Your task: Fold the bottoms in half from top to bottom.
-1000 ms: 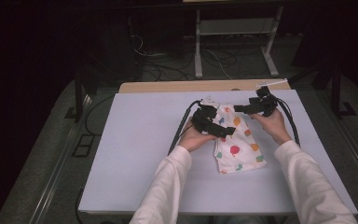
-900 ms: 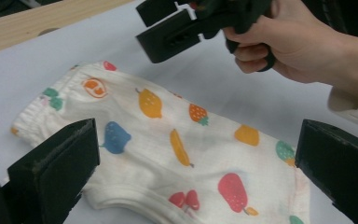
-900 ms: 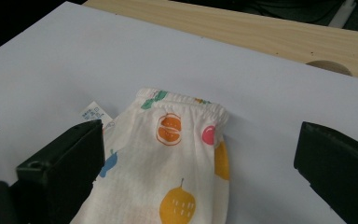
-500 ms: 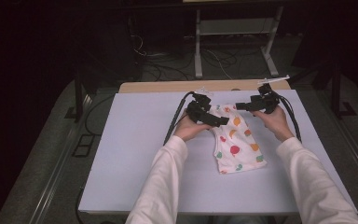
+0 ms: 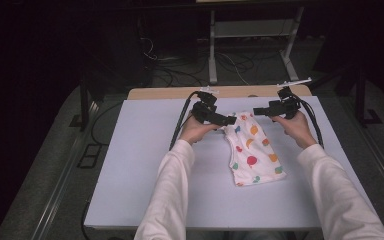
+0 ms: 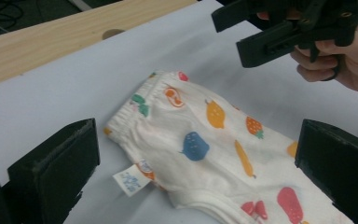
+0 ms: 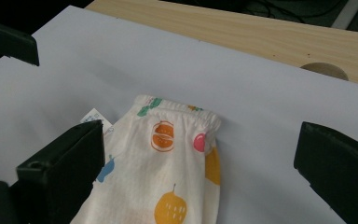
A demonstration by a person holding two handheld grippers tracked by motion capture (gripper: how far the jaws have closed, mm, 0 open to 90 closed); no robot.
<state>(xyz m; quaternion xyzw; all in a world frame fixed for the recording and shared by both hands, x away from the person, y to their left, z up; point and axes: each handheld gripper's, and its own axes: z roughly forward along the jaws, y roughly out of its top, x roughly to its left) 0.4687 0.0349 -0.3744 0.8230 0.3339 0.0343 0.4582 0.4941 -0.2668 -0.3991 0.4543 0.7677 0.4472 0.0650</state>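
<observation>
High view, garment: a small white pair of shorts (image 5: 252,150) printed with coloured fruit lay folded on the pale sheet (image 5: 130,165) covering the table, right of centre, waistband towards the far edge.
High view, left gripper (image 5: 228,120): held in the left hand (image 5: 195,129), tip at the near-left corner of the waistband; whether it touched the cloth could not be told from here.
High view, right gripper (image 5: 260,111): held in the right hand (image 5: 292,126), tip just beside the far-right corner of the waistband, above the sheet.
Left gripper view, tag: a small white tag (image 6: 131,179) stuck out from the side seam of the shorts; blue printing on it, too small to read.
Left gripper view, jaws: spread wide apart, one at each lower corner of the view, nothing between the pads; the shorts lay flat on the sheet beyond them, not gripped.
Left gripper view, other tool: the right gripper hung over the sheet past the waistband, jaws parted, clear of the cloth.
Right gripper view, jaws: wide apart, released, holding nothing; the waistband (image 7: 177,109) lay between and beyond them, untouched.
Right gripper view, tag: the same white tag peeked out at the left edge of the shorts; writing unreadable.
Right gripper view, table: bare wooden edge (image 7: 242,25) with a round hole ran beyond the sheet.
</observation>
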